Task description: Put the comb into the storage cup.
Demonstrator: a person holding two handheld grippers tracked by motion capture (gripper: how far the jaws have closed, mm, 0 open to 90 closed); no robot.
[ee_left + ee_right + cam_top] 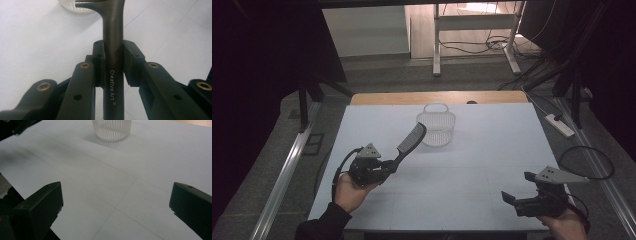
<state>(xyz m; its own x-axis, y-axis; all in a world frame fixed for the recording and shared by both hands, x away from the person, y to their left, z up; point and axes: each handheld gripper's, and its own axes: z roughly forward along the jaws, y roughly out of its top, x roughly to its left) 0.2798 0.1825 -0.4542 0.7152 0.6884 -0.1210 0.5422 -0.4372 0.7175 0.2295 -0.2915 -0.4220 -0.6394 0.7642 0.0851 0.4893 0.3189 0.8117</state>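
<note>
My left gripper [391, 167] is shut on the handle of a black comb [410, 139], which angles up and to the right above the white table. The comb's toothed head reaches the near left rim of a white slatted basket [436, 129]. In the left gripper view the comb handle [113, 52], printed "Creative Art", is clamped between both jaws, with the basket [72, 6] at the top edge. My right gripper [518, 186] hovers low over the table's near right corner, open, nothing between its jaws. The right gripper view looks toward the basket [111, 130].
The white table sheet [492, 150] spreads around the basket, with a wooden strip [437, 97] along its far edge. A loose cable loop [587, 162] lies off the table's right side. Beyond the table stand a white desk frame [474, 30] and a power strip [559, 125].
</note>
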